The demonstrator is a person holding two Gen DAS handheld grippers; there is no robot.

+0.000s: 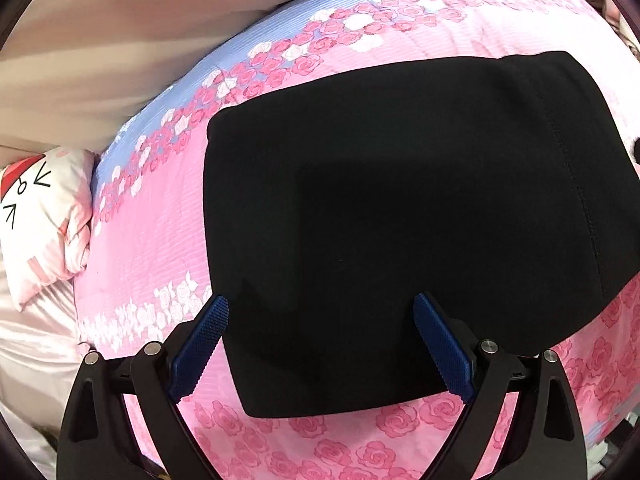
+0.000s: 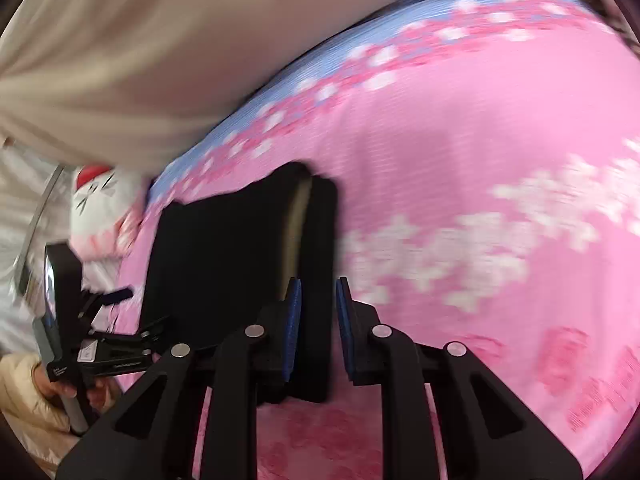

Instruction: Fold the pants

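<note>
Black pants [image 1: 400, 220] lie folded into a flat rectangle on the pink rose-print bedspread [image 1: 152, 240]. My left gripper [image 1: 320, 308] hovers over the near edge of the pants, jaws wide open and empty. In the right wrist view the pants [image 2: 224, 264] show as a thick folded stack seen from the side. My right gripper [image 2: 318, 288] has its jaws close together around the right edge layer of the pants. This view is blurred. The left gripper [image 2: 116, 320] shows at the left edge, held in a hand.
A white pillow with a red cartoon face [image 1: 40, 216] lies at the bed's left end. A beige curtain [image 1: 120, 20] hangs behind the bed. A pale sheet [image 1: 32, 340] lies lower left. The bedspread extends far to the right [image 2: 500, 160].
</note>
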